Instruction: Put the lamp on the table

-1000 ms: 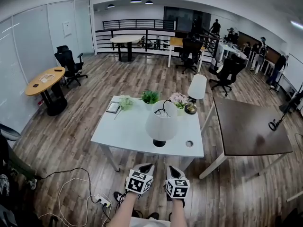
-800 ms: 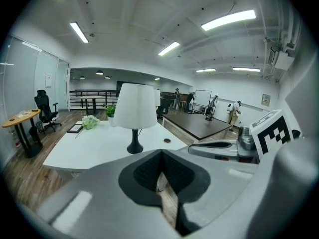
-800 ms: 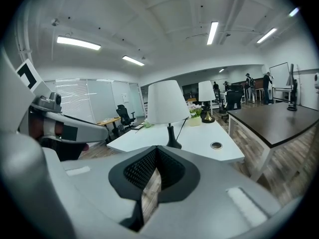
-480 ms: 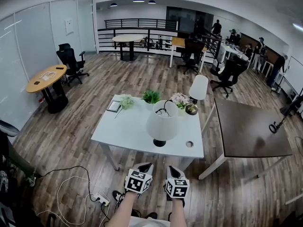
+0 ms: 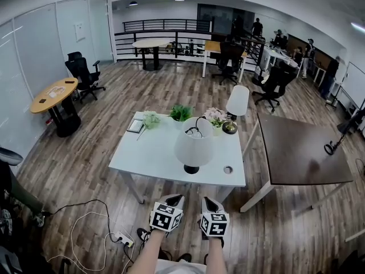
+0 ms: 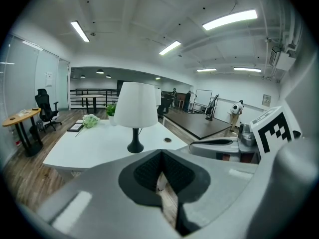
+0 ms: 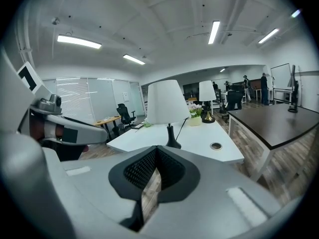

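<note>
A lamp (image 5: 194,146) with a white shade and a black foot stands upright on the white table (image 5: 151,156), near its front middle, with its black cord running off behind it. It also shows in the left gripper view, lamp (image 6: 136,107), and in the right gripper view, lamp (image 7: 167,103). My left gripper (image 5: 176,200) and right gripper (image 5: 206,201) hang side by side in front of the table's near edge, over the floor and well short of the lamp. Both are shut with nothing held, as seen at the left gripper (image 6: 162,156) and the right gripper (image 7: 157,153).
A second lamp (image 5: 236,104) with a brass foot, plants (image 5: 181,113), flowers (image 5: 215,117) and a notebook (image 5: 136,128) sit along the table's far side. A dark brown table (image 5: 296,153) stands to the right. A power strip (image 5: 122,241) and cables lie on the floor at the left.
The head view has shifted slightly. The lamp and both grippers keep their places.
</note>
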A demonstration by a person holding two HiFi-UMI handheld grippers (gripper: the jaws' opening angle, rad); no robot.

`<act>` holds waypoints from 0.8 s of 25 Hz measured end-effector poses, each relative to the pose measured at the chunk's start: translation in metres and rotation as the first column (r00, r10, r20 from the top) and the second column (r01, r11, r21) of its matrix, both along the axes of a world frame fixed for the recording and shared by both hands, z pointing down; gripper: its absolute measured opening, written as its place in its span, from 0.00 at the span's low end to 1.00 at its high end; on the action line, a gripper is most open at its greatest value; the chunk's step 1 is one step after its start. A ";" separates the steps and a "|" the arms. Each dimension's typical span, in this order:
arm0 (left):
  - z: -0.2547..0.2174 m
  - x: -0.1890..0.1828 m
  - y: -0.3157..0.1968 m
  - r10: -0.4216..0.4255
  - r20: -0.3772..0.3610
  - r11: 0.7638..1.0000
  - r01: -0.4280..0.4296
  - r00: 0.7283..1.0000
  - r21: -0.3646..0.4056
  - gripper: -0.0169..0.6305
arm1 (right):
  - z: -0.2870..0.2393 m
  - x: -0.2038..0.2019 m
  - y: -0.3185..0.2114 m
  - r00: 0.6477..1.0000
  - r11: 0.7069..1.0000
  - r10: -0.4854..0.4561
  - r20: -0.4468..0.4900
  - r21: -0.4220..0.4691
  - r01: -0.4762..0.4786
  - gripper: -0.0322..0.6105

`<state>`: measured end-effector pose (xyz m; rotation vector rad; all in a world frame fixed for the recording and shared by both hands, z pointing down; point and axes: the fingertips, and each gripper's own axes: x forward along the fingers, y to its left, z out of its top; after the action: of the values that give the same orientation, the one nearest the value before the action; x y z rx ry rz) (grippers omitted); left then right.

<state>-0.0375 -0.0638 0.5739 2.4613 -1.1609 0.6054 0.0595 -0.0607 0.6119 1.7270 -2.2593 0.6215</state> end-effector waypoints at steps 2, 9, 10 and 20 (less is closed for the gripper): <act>0.001 0.000 0.000 0.000 0.001 1.000 0.000 1.000 0.000 0.03 | 0.000 0.001 0.000 1.000 1.000 0.000 0.000 -0.001 0.000 0.09; -0.002 -0.006 -0.003 -0.006 0.000 1.000 0.006 1.000 0.003 0.03 | 0.000 -0.005 -0.002 1.000 1.000 -0.011 -0.001 -0.005 0.011 0.09; -0.002 -0.006 -0.004 -0.006 -0.002 1.000 0.006 1.000 0.005 0.03 | 0.000 -0.006 -0.003 1.000 1.000 -0.013 -0.001 -0.006 0.013 0.09; -0.006 -0.011 -0.003 -0.003 -0.004 1.000 0.003 1.000 0.022 0.03 | -0.001 -0.011 -0.002 1.000 1.000 -0.024 -0.005 0.001 0.024 0.09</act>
<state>-0.0480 -0.0668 0.5675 2.4773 -1.1758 0.5892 0.0481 -0.0622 0.6112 1.6973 -2.2737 0.6109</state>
